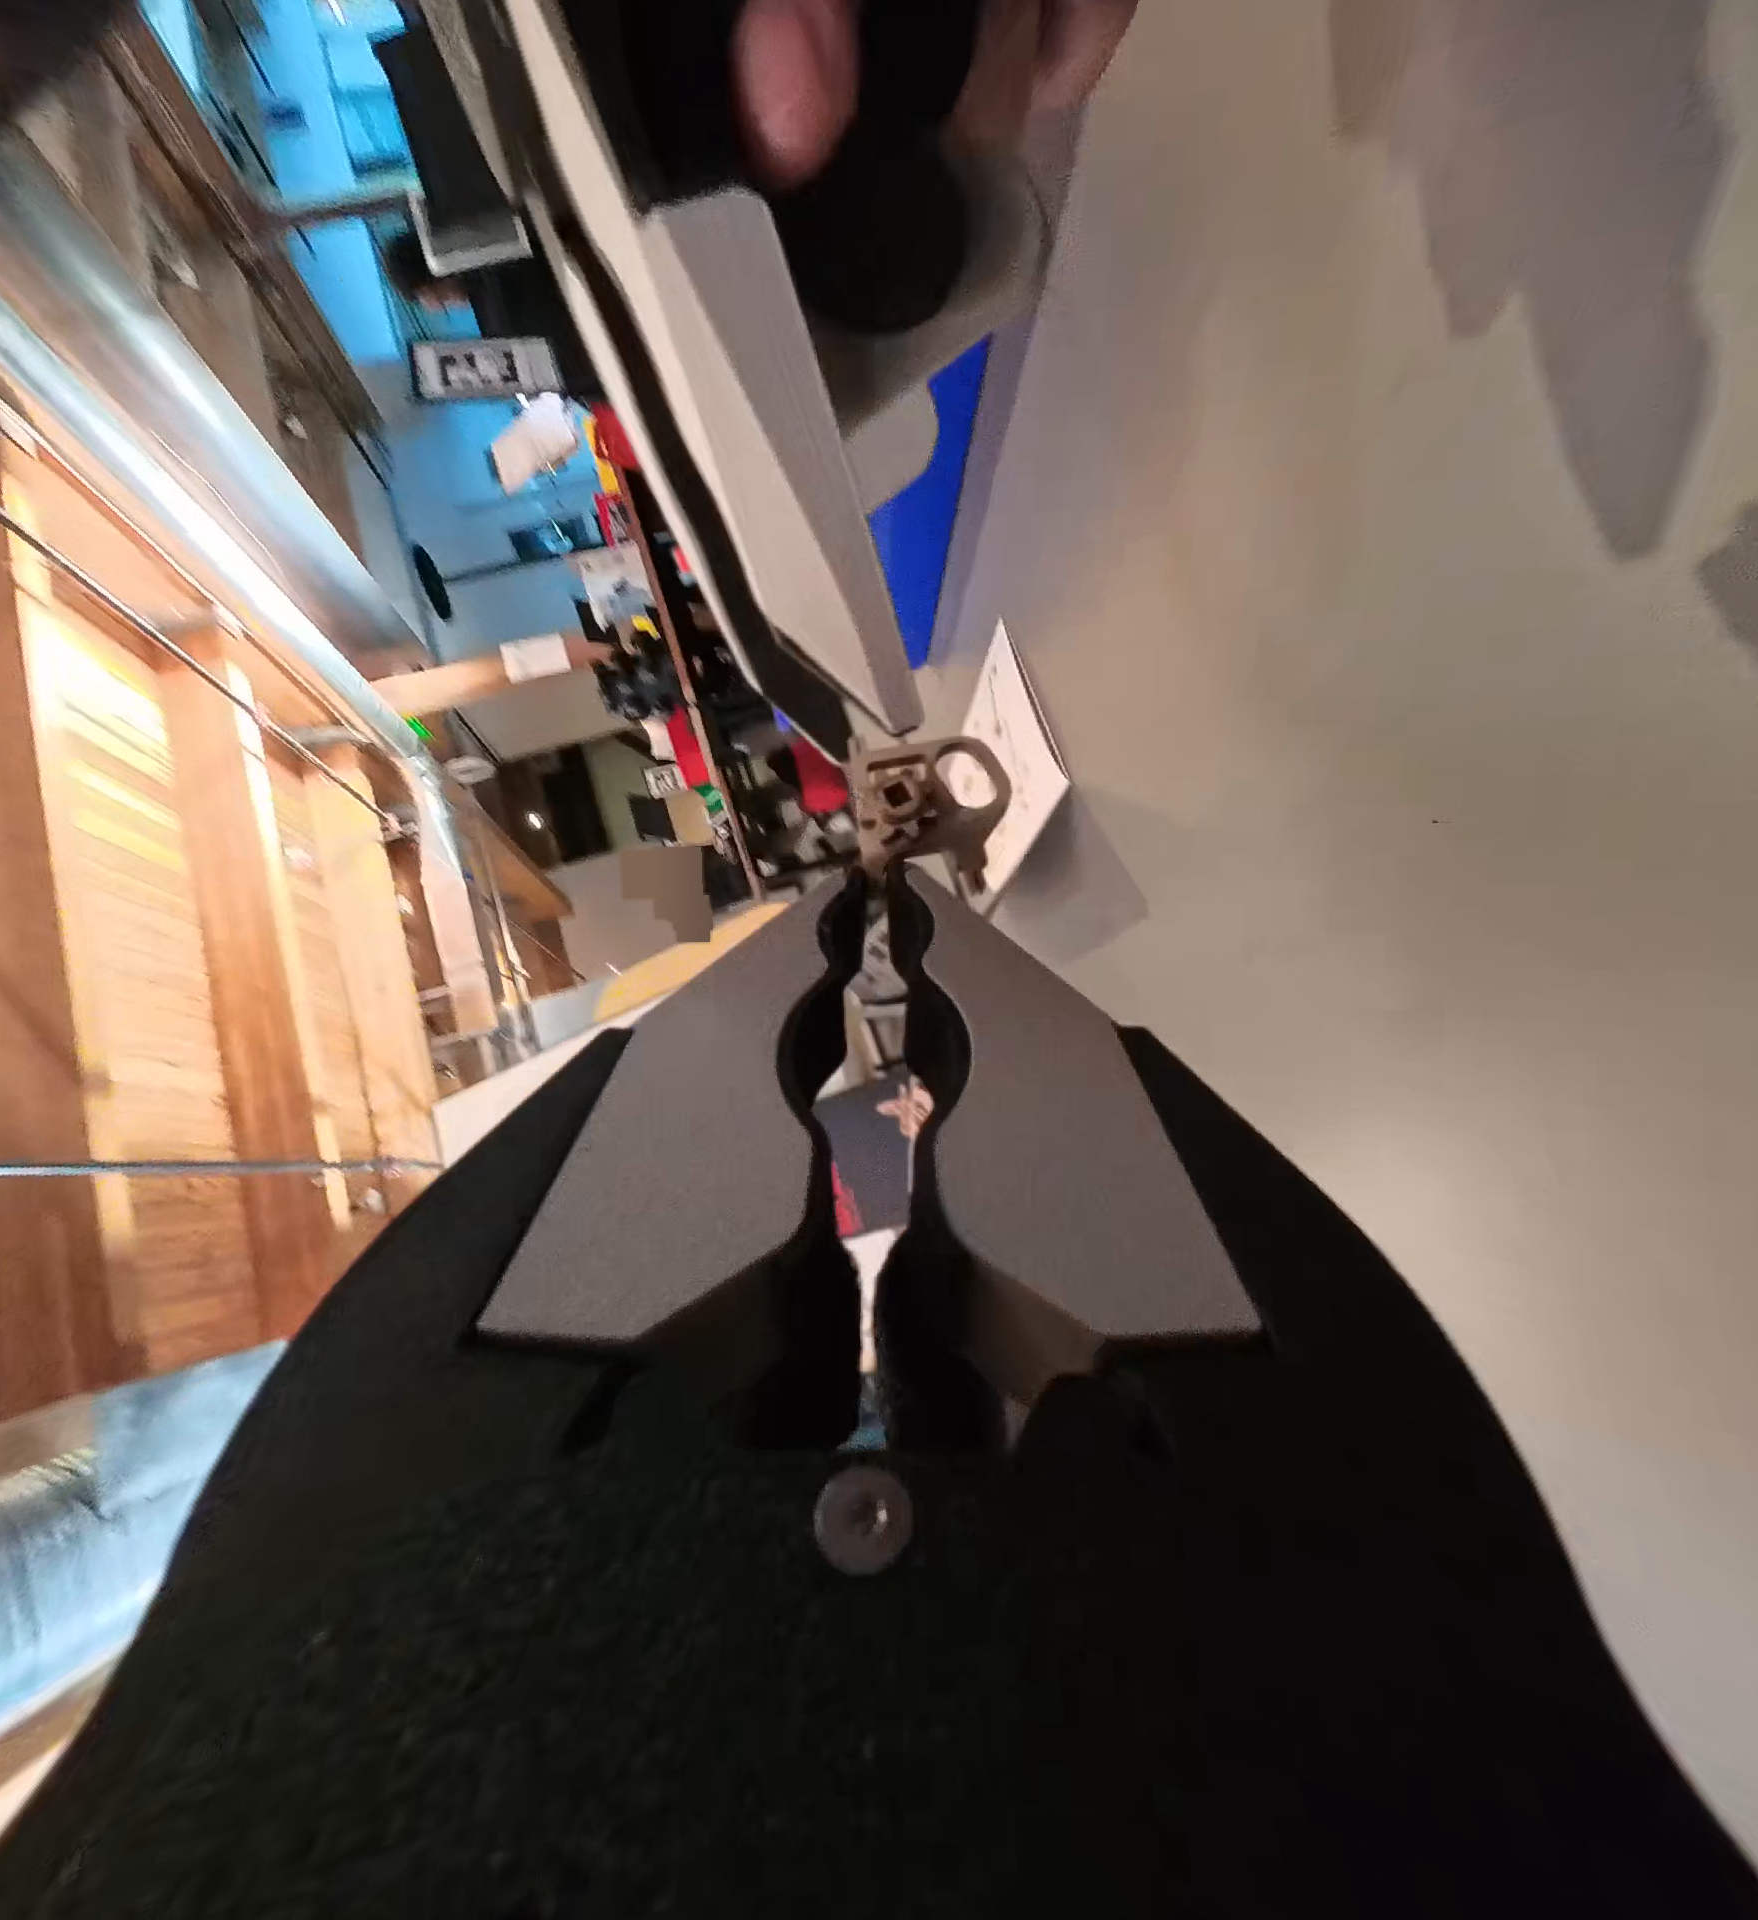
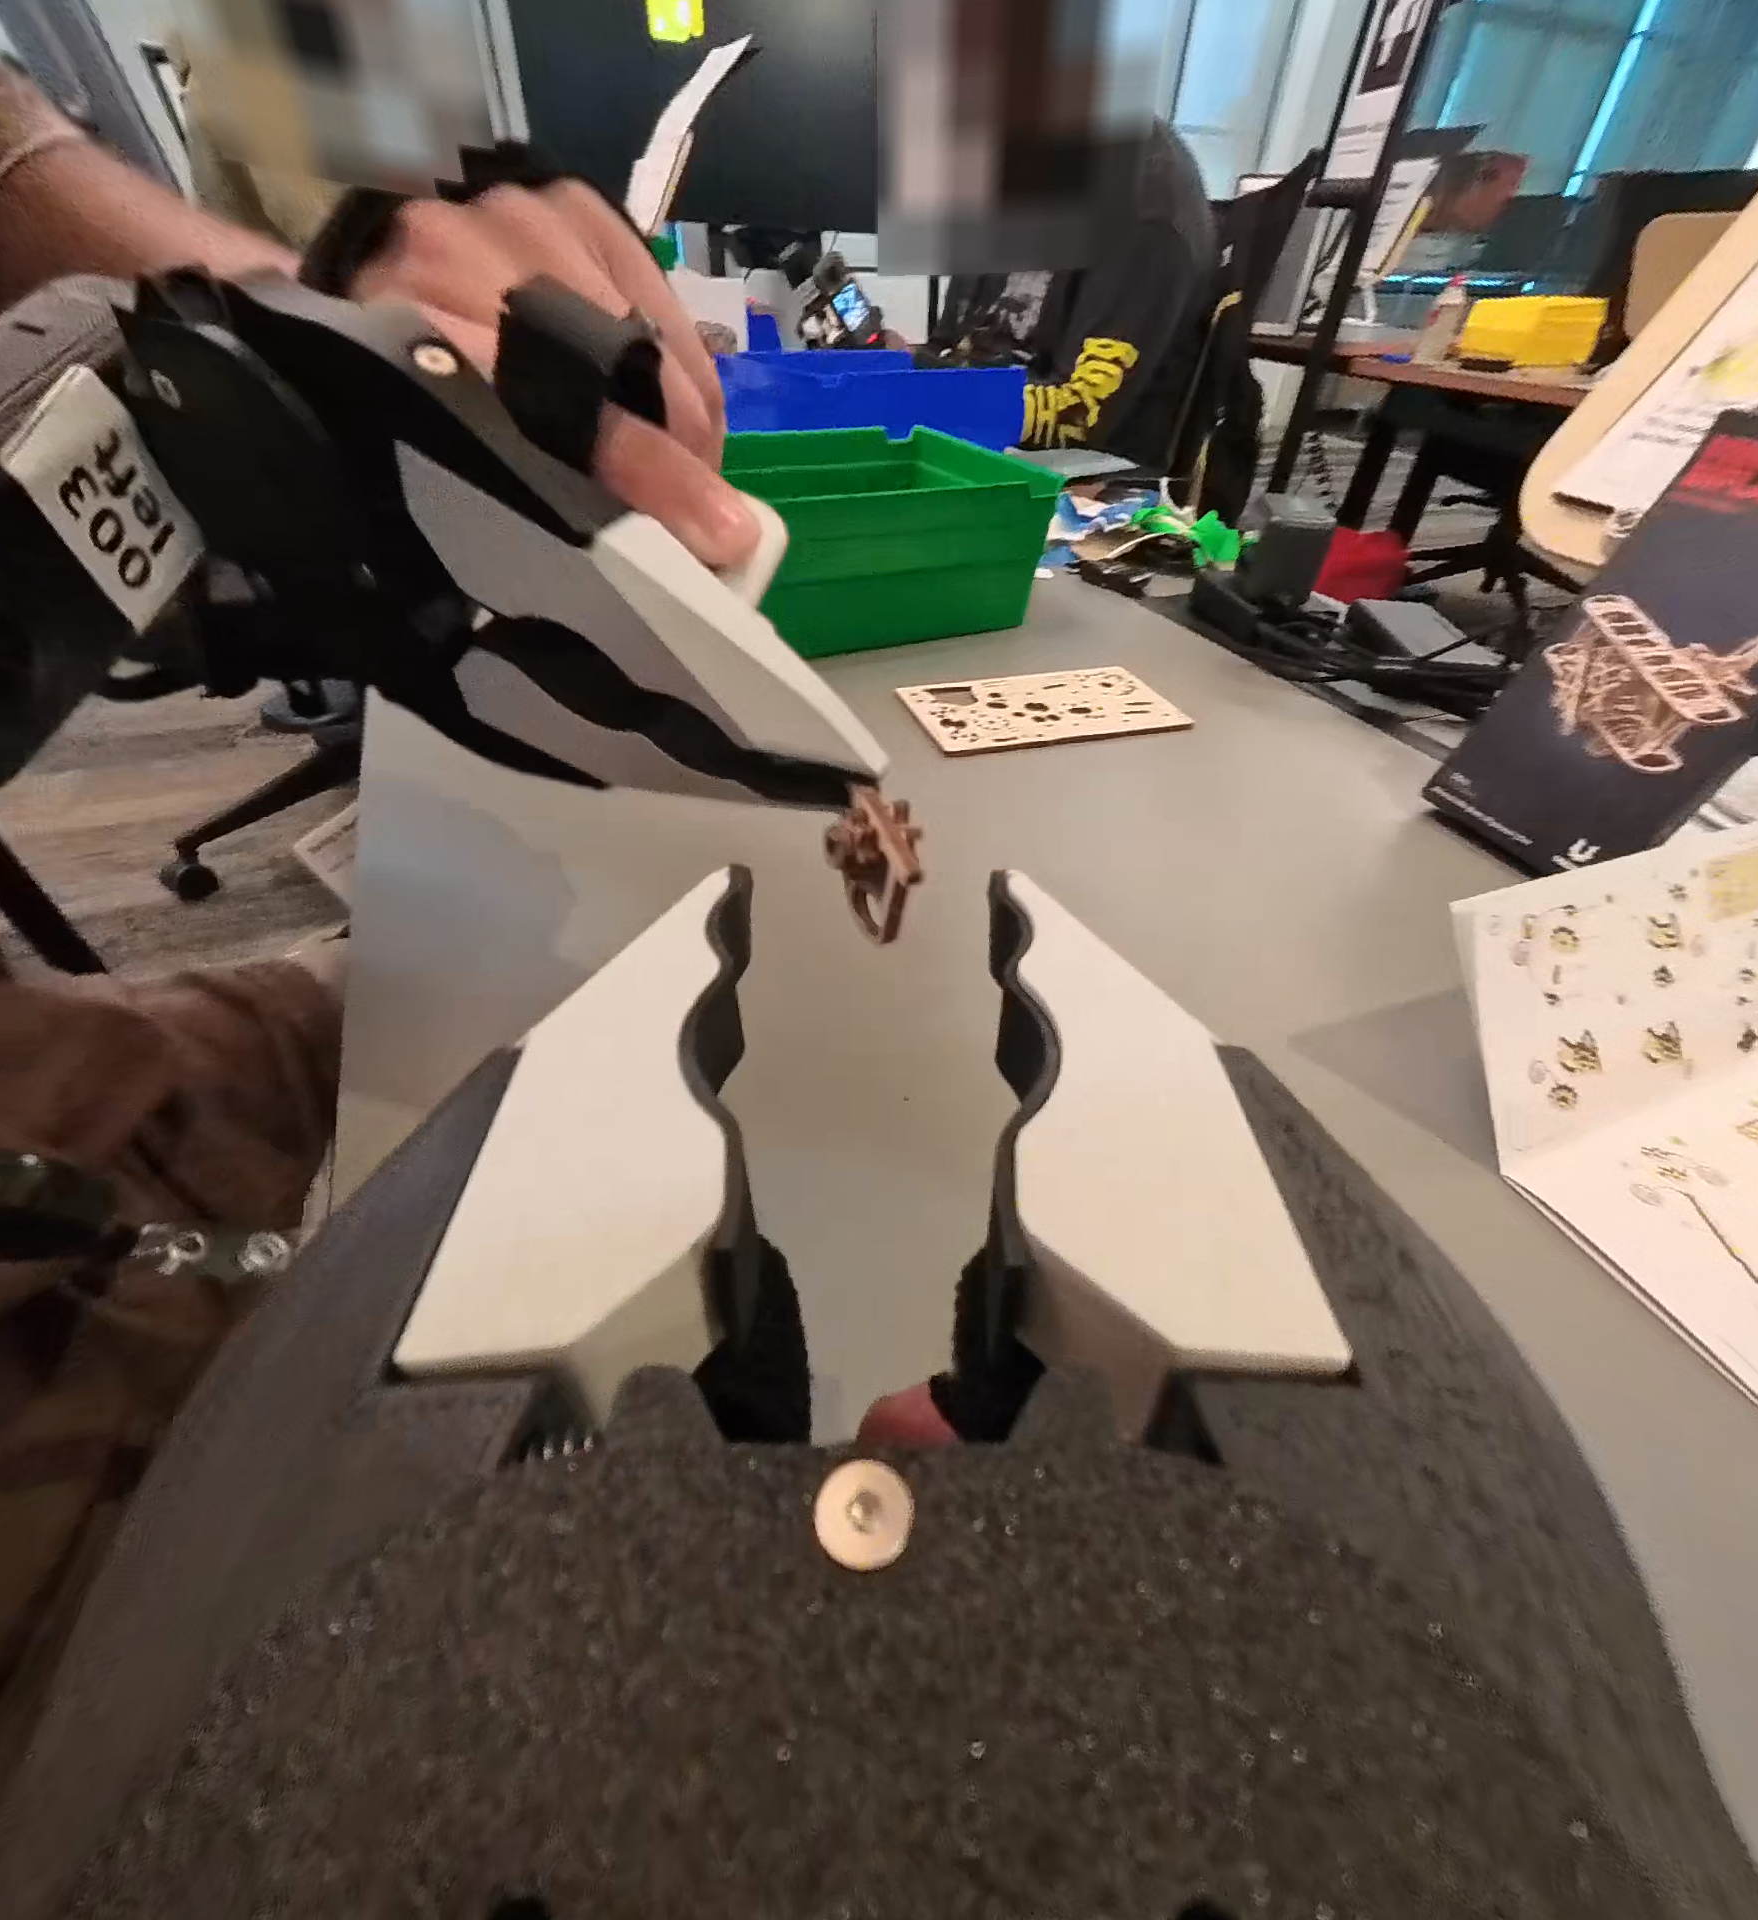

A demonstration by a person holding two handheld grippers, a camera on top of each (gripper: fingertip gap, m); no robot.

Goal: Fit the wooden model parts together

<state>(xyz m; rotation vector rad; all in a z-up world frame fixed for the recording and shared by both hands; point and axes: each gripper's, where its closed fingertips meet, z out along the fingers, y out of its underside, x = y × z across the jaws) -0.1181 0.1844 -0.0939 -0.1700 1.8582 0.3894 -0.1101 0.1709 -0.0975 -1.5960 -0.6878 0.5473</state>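
Bare table (image 2: pixel 1218 883) ahead of right claw (image 2: pixel 870 935), wooden subassy (image 2: pixel 875 857) hanging in path, green bin (image 2: pixel 885 561) beyond.

the left gripper (image 1: pixel 876 883) has its 2 grey fingers (image 1: pixel 709 1143) pinched on a small wooden model part (image 1: pixel 911 800), held up off the grey table (image 1: pixel 1374 935). the right gripper (image 1: pixel 906 727) reaches in from above, its tip touching the part. a paper sheet (image 1: pixel 1020 748) lies behind.
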